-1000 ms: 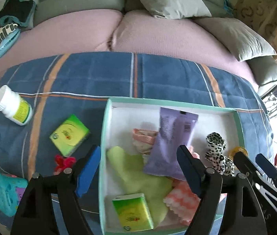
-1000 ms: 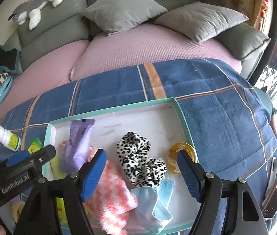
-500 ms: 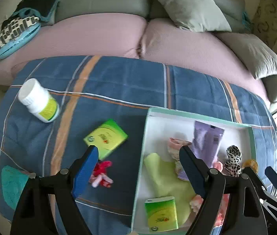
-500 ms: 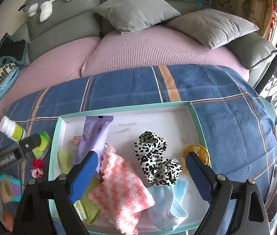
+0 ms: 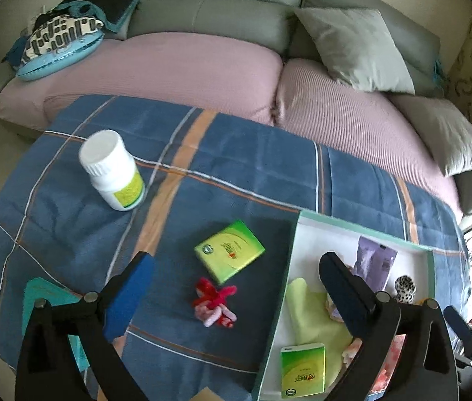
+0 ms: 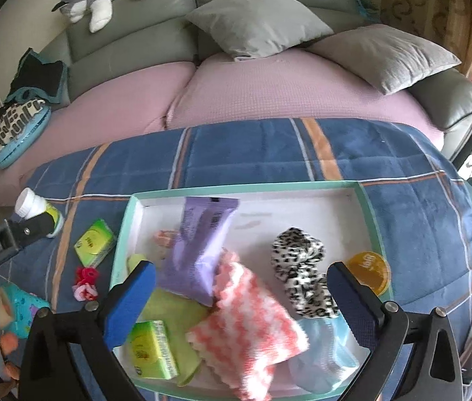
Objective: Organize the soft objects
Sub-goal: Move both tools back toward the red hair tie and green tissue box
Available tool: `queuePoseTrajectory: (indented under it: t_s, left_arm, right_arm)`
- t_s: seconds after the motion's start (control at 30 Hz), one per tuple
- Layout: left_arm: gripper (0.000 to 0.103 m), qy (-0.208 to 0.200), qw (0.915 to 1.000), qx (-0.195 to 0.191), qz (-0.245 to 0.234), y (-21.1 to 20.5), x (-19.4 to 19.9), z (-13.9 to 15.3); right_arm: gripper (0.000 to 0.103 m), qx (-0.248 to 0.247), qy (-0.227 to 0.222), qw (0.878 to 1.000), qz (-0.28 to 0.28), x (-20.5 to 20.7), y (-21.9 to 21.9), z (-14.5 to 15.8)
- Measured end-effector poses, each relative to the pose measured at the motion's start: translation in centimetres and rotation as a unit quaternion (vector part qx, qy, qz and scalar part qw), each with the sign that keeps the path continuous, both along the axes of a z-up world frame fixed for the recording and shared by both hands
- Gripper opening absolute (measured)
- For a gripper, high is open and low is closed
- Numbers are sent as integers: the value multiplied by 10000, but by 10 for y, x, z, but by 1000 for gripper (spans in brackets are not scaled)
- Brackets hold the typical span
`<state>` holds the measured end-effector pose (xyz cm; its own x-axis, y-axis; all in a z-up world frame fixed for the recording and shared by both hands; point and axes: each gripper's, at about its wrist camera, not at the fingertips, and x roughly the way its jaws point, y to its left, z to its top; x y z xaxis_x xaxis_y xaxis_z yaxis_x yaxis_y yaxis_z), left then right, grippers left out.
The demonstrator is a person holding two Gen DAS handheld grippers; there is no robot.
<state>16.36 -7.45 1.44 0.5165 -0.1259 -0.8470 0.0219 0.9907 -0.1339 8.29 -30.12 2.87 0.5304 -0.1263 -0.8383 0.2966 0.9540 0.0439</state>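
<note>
Red-pink hair tie [image 5: 215, 305] lies between opening left tool [image 5: 236, 295] fingers, untouched.

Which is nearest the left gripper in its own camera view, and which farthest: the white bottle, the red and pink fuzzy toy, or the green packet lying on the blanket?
1. Red and pink fuzzy toy, just ahead, between the opening jaws.
2. Green packet, just beyond the toy.
3. White bottle, far left on the blanket.

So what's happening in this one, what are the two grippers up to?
A person is sorting soft items into a tray on a blue blanket. Both grippers are empty. The left gripper, its jaws opening, hangs over a red and pink hair tie outside the tray, beside a green tissue pack. The right gripper, its jaws opening, hangs over a pink cloth in the tray.
</note>
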Motion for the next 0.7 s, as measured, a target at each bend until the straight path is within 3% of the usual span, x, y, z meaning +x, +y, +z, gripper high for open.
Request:
queuePoseTrajectory:
  t_s: [0.17,0.4,0.7]
  left_arm:
    - [99,-191,9996,-109,192,19,-1,8]
    - [99,-239,9990,-84,360,42,-1,10]
    - [100,-259,9978,-323,513,71,-2,15]
  right_arm:
    - [103,69,-56,9997,221,6,17,0]
    - [103,52,-135,9981,592,13,47,1]
    - [103,204,-231,9952,924,20,74,-3]
